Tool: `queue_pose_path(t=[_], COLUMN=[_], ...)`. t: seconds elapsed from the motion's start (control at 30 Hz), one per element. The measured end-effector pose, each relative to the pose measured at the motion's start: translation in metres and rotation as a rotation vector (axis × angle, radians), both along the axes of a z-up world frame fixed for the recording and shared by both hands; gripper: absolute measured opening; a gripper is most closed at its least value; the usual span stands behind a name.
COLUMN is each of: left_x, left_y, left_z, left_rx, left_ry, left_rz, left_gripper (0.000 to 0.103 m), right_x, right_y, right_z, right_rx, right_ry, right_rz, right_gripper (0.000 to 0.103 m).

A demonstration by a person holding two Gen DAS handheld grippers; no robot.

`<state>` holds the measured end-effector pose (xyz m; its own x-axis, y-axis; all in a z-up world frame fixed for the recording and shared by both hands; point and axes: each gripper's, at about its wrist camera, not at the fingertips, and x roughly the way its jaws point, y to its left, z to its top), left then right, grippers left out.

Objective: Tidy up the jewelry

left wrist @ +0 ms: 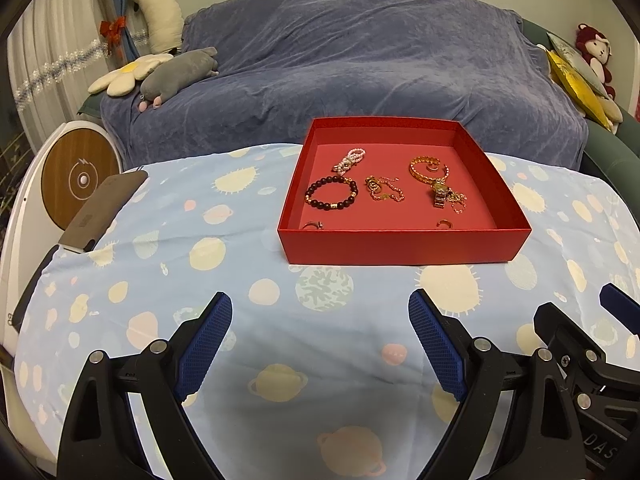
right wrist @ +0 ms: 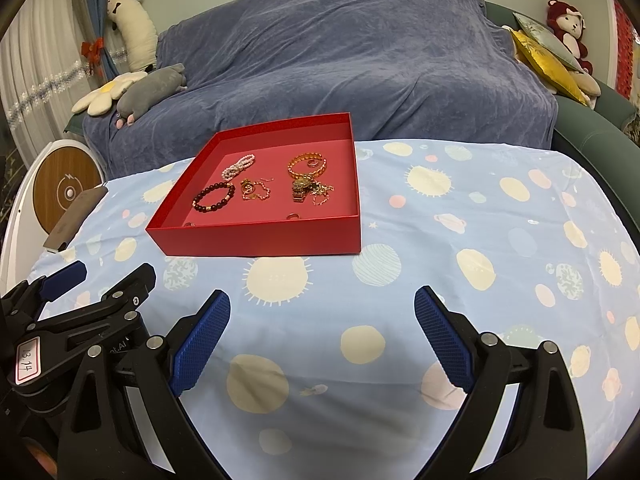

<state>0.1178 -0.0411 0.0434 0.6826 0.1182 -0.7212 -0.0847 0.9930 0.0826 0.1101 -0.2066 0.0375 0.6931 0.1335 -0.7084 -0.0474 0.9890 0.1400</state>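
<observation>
Both the left gripper [left wrist: 320,312] and right gripper [right wrist: 322,306] hover with jaws spread wide and empty, short of the red box [left wrist: 404,246]. All the jewelry lies inside it, including the dark bead bracelet [left wrist: 331,193]. Likely nothing is left to gather; any next move calls for reaching into the box.

A home living room. Straight ahead of the tool stands a sofa [left wrist: 340,64] under a blue throw, with plush toys [left wrist: 176,76] on its left arm and cushions [right wrist: 540,56] on its right. Curtains [left wrist: 52,52] hang far left. Just under the tool lies a table [right wrist: 440,240] in a planet-print cloth
</observation>
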Motion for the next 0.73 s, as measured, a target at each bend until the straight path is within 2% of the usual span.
queue_pose_path(t=[0.63, 0.73], left_x=[-0.0016, -0.0001], left_y=[0.0031, 0.0043], left_z=[0.0013, 0.0011], left_rx=[0.008, 0.004], left_ry=[-0.005, -0.001], left_rz=[0.021, 0.019], left_gripper=[0.087, 0.087], right_x=[-0.0008, -0.0009], right_y=[0.0017, 0.0012], right_z=[0.0027, 0.003], right_rx=[-0.014, -0.024], right_ry=[-0.01, -0.02], right_rz=[-0.009, -0.029], right_gripper=[0.091, 0.096])
